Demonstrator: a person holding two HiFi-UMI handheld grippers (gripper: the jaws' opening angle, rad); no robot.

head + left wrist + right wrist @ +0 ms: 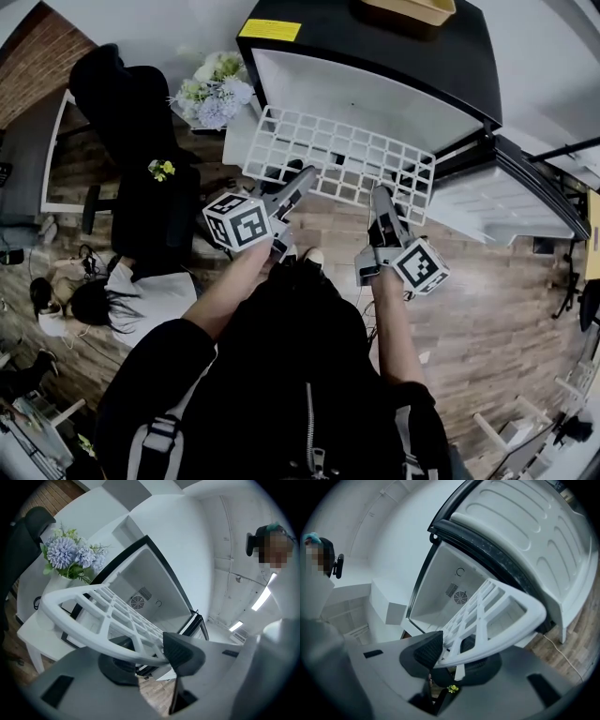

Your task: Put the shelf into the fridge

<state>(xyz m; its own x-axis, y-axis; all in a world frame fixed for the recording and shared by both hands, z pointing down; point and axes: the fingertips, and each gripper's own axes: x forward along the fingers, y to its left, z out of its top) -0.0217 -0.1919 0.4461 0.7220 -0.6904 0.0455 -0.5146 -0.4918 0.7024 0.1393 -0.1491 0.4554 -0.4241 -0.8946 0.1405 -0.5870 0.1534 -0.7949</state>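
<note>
A white grid shelf hangs level in front of the open black fridge, its far edge at the mouth of the white cavity. My left gripper is shut on the shelf's near left edge, and my right gripper is shut on the near right edge. In the left gripper view the shelf runs from the jaws toward the fridge cavity. The right gripper view shows the shelf clamped between dark pads, with the fridge interior and its fan grille behind.
The fridge door stands open to the right. A white side table with a vase of pale blue flowers stands left of the fridge. A black office chair and a seated person are further left. The floor is wood.
</note>
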